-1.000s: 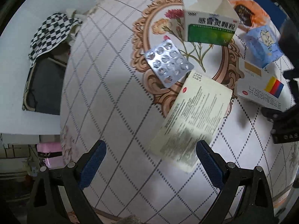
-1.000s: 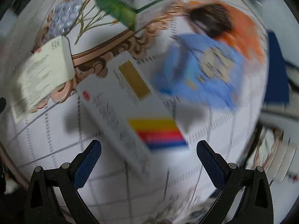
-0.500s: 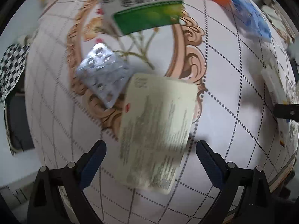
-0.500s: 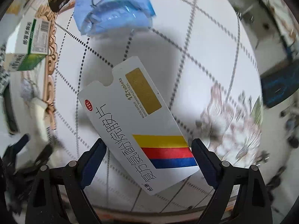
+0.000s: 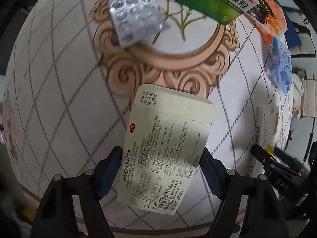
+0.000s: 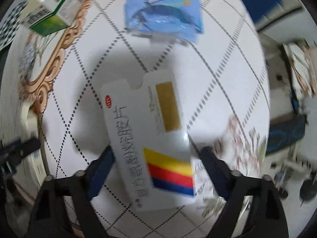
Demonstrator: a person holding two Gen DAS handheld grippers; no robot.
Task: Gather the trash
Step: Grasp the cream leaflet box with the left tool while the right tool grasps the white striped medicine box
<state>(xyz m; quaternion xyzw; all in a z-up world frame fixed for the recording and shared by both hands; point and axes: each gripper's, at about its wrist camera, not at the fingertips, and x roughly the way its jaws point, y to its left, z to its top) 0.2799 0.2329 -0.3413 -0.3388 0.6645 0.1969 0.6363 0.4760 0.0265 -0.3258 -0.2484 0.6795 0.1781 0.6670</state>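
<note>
A flat cream medicine box [image 5: 168,138] covered in small print lies on the round table. My left gripper [image 5: 160,149] points down over it, its jaws closing, and both pads touch the box's long edges. A white medicine box [image 6: 150,130] with yellow, red and blue stripes lies between the fingers of my right gripper [image 6: 157,149]. Those jaws are closing too: the left pad is at the box's edge and a small gap remains at the right pad. The left wrist view catches the white box [image 5: 267,123] at its right edge.
Further back on the patterned tablecloth [image 5: 59,79] lie a silver blister pack [image 5: 136,17], a green-and-white box [image 5: 214,2], an orange wrapper [image 5: 271,15] and a blue wrapper [image 6: 164,6]. The table's rim runs just behind both grippers. Clutter lies on the floor at the right.
My left gripper sank over the cream box and its jaws narrowed onto its edges. My right gripper swung over the striped box, rolled in line with it, and narrowed.
</note>
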